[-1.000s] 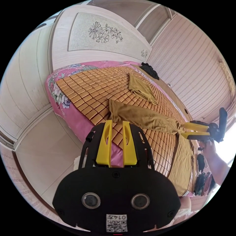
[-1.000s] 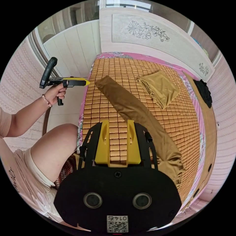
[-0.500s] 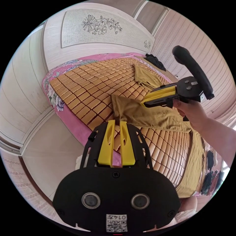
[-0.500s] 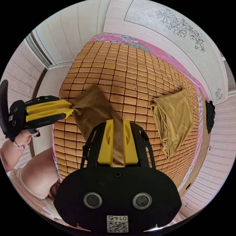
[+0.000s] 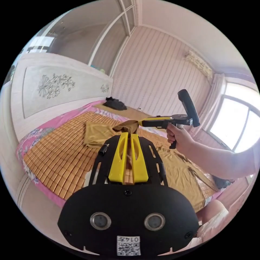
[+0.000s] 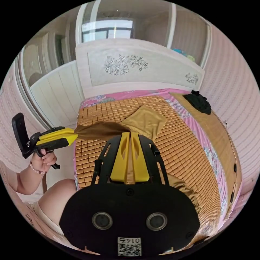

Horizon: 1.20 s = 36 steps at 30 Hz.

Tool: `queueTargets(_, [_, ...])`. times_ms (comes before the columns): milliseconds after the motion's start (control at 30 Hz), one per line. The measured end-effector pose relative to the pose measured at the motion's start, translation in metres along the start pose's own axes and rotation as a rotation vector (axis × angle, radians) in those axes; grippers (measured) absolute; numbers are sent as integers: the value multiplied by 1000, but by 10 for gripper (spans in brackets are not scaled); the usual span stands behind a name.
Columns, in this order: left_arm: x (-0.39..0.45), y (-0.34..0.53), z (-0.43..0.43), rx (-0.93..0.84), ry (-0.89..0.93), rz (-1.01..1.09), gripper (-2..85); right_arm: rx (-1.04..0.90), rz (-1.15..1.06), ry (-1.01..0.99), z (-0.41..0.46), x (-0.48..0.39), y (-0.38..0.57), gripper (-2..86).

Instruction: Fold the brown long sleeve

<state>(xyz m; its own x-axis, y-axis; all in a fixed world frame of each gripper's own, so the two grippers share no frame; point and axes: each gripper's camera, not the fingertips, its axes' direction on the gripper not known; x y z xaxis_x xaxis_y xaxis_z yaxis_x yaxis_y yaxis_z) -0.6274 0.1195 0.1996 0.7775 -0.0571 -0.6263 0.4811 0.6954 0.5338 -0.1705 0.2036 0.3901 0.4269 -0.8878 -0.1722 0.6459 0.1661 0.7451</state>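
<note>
The brown long sleeve (image 6: 103, 130) hangs in the air, pulled taut between both grippers, and the rest of it (image 5: 178, 173) trails down onto the bamboo mat (image 5: 59, 154). My left gripper (image 5: 128, 134) is shut on one bunch of the cloth (image 5: 127, 126). In the right gripper view the left gripper (image 6: 74, 134) pinches the cloth's end at the left. My right gripper (image 6: 129, 133) is shut on the cloth close by, and in the left gripper view the right gripper (image 5: 139, 123) meets the same bunch.
A folded brown garment (image 6: 147, 120) lies on the mat (image 6: 184, 151) towards the headboard (image 6: 135, 70). A dark heap of clothes (image 6: 200, 101) sits on the wooden side ledge. The person's leg (image 6: 54, 200) is beside the bed. A bright window (image 5: 238, 127) is at the right.
Both grippers have risen off the mat, lifting the sleeve's end into the air. The left gripper, off the bed edge a second ago, took hold of the cloth; the right gripper regripped close beside it.
</note>
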Motion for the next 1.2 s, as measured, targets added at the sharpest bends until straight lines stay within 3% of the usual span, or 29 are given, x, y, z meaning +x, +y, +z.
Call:
queueTargets(100, [86,-18,6,27,237,184,-7,148,127,95,-117,45,72,-6])
queueTargets(200, [173,-11,11,-19,457,356,-6,178,276,148,-207,66,172,-3])
queueTargets(333, [267,68,47,-280,686,470,-4,2,509,180,-237,72,321,1])
queueTargets(400, [296,118,75,-443,715,502,-3,-175,699,248,-223,71,424,4])
queueTargets(500, [329,196,116,-673,669,547,-2,-267,842,211,-212,66,513,17])
queueTargets(633, [351,250,138,-827,649,616,-2,-244,924,165,-216,63,554,45])
queueTargets(967, [357,276,158,-871,527,727,0,-227,892,-164,-160,72,557,109])
queueTargets(1133, [362,284,167,-833,527,758,1,-310,870,-174,-141,80,562,20])
queueTargets(1200, [364,274,164,-770,560,749,2,-185,840,-113,-183,76,557,11])
